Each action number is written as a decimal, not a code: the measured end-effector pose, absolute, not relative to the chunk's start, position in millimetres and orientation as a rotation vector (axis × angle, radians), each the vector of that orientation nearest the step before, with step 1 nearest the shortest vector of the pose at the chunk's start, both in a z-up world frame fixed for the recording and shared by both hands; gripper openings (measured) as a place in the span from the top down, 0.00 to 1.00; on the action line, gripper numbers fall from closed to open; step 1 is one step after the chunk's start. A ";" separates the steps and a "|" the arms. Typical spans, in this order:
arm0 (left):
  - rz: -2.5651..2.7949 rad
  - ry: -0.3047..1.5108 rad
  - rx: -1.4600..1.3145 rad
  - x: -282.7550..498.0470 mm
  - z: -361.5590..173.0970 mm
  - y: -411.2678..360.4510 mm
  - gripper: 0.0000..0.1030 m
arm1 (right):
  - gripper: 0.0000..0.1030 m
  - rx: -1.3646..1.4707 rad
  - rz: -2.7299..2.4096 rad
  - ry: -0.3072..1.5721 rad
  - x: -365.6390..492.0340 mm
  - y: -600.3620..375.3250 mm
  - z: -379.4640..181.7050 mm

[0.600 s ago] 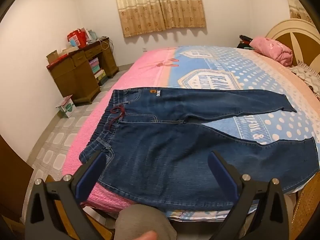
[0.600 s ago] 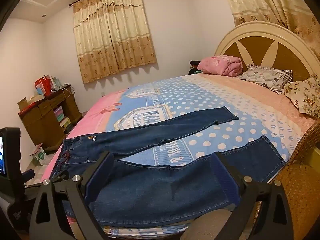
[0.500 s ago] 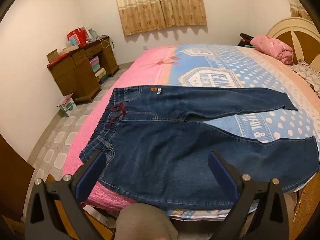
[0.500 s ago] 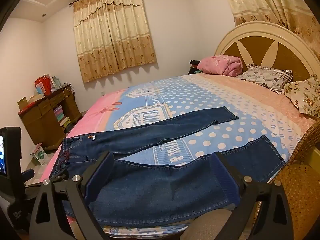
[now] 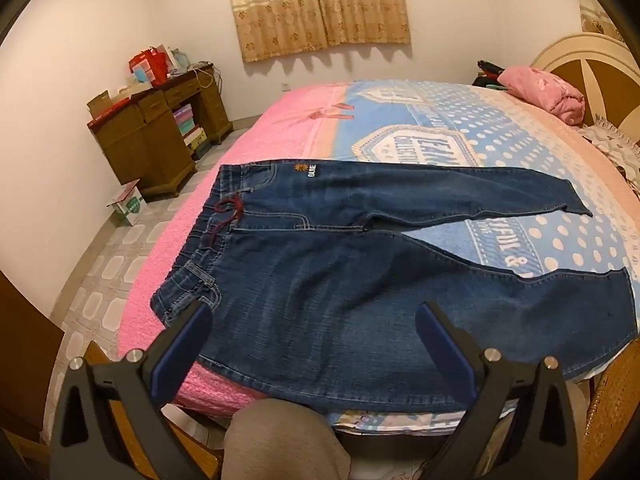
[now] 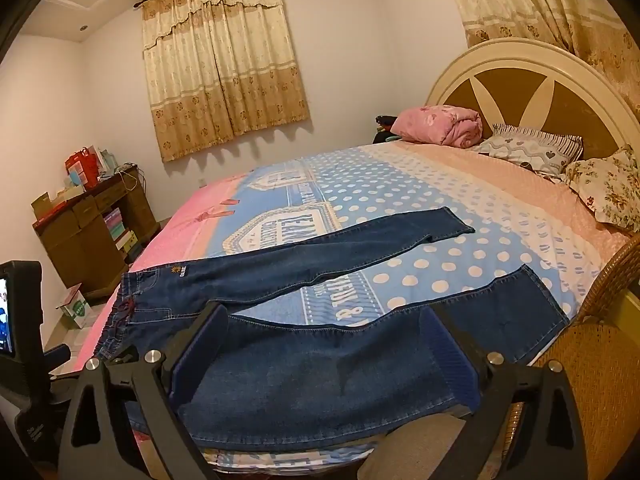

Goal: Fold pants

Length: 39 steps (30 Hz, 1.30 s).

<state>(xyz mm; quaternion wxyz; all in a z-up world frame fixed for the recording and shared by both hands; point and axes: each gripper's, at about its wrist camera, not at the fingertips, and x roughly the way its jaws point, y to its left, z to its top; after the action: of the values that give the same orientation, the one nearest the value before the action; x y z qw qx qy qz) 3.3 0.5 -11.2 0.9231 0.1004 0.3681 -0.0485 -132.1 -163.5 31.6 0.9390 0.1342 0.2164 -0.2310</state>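
Both tongs hang with jaws spread wide and empty above the near edge of a bed: the left tongs [image 5: 312, 334] over the hip of a pair of dark blue denim pants [image 5: 340, 280], the right tongs [image 6: 324, 340] over the nearer leg. The pants lie flat, unfolded, legs splayed apart, waistband with its dark red drawstring [image 5: 230, 210] toward the pink end of the blue polka-dot bedspread [image 6: 400, 200]. A rolled pink quilt [image 6: 440, 126] sits by the cream headboard [image 6: 520, 64]; a brown wooden desk [image 5: 156, 136] stands against the wall, its clutter indistinct, possibly boxes.
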 end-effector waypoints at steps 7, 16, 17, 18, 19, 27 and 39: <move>-0.102 0.766 0.197 3.3 -14.0 -0.3 0.00 | 0.05 0.283 -0.475 0.448 -131.3 -167.8 28.6; -0.102 0.767 0.197 3.3 -14.2 -0.7 0.00 | 0.05 0.283 -0.473 0.450 -132.4 -168.3 29.4; -0.101 0.768 0.194 3.2 -14.6 -0.5 0.00 | 0.05 0.283 -0.473 0.452 -132.6 -168.2 29.4; -0.101 0.768 0.192 2.9 -15.0 0.2 0.00 | 0.05 0.283 -0.473 0.454 -132.5 -168.8 29.1; -0.099 0.768 0.192 2.6 -15.4 0.2 0.00 | 0.05 0.284 -0.473 0.455 -132.4 -169.3 28.9; -0.100 0.769 0.190 2.4 -16.3 0.8 0.00 | 0.05 0.282 -0.471 0.462 -132.4 -168.4 28.6; -0.100 0.771 0.189 1.9 -16.5 1.0 0.00 | 0.05 0.280 -0.471 0.464 -132.6 -165.9 25.8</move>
<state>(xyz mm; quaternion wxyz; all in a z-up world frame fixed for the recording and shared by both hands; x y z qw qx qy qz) 1.9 1.0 -16.5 0.9211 0.0920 0.3752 -0.0487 -132.6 -165.9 25.8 0.9363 0.1371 0.2271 -0.2303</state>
